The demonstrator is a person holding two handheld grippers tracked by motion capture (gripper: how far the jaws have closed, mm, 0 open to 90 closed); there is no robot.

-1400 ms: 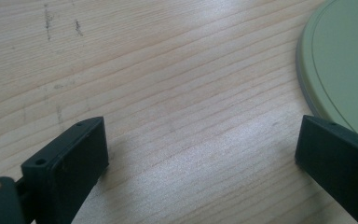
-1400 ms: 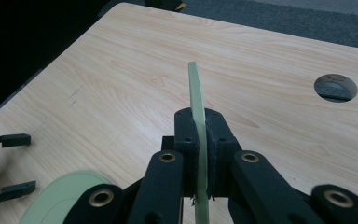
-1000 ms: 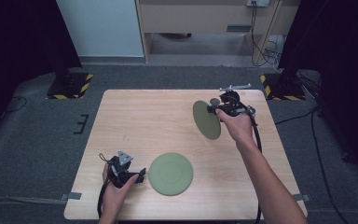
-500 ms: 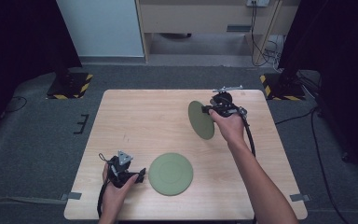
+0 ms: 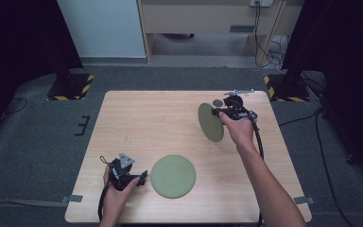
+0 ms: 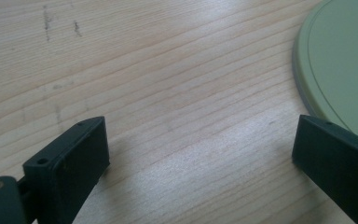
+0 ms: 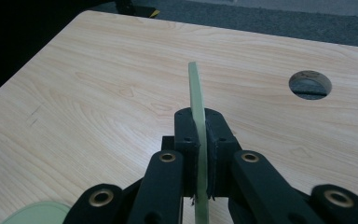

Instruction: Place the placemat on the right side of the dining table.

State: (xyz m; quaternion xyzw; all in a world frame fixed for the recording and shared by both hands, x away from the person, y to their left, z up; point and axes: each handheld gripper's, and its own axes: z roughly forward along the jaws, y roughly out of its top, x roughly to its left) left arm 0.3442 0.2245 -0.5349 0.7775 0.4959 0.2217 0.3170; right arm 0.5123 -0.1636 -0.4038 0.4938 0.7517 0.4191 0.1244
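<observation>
While we keep bench (image 5: 137,118) bare mid-span, likely as room for stacking, flat plate (image 5: 173,176) lies near front edge; carried plate (image 5: 211,122) hangs edge-on above right side, thin, round, pale green. Right gripper (image 7: 200,140) jaws pinching its rim. Left gripper (image 5: 142,178) jaws spread, just beside flat plate.

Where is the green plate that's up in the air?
The lifted green plate is on the right in the high view, held on edge above the table by the right gripper, near the round hole in the tabletop.
</observation>
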